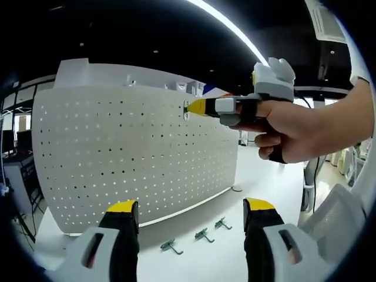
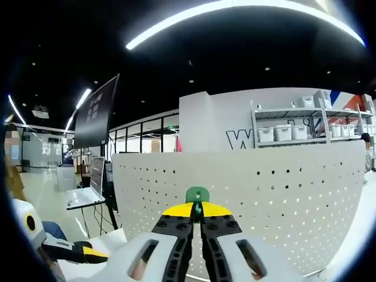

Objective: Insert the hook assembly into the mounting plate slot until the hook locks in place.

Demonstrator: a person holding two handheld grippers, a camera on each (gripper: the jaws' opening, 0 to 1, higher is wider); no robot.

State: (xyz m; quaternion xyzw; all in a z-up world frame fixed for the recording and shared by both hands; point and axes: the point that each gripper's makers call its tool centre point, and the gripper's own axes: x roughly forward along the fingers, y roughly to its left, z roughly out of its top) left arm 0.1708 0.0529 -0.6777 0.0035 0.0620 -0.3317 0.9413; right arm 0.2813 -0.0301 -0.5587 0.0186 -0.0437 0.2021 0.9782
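Right gripper [image 2: 197, 212]: jaws pinching together on green hook [image 2: 197, 194], holding it up against the pegboard face. From left gripper view, right gripper [image 1: 189, 107] is coming in from the right w/ person's hand [image 1: 294, 132] wrapped around it, yellow tips pressing at a hole near the panel's top edge.

Left gripper [image 1: 191, 212]: jaws standing apart, carrying nothing, hovering near side, low, over the white table [image 1: 258, 176].

Items, large to small:
- Pegboard [image 1: 129, 153] (mounting plate): white, perforated, standing upright on table, far side. Looks stiff, rigid sheet; may be rocking if pushed hard.
- Spare hooks, approx. 3, green [image 1: 171, 247], [image 1: 204, 235], [image 1: 222, 223]: lying loose on table just in front of the panel's base, apart from each other.
- Held hook: small, prob. light, hard plastic or coated metal, smooth so could be slipping or twisting in the pinch. Best grip is looking like the flat body, leaving rear tabs free to enter the slot.

Whether it is locking yet: can't tell.
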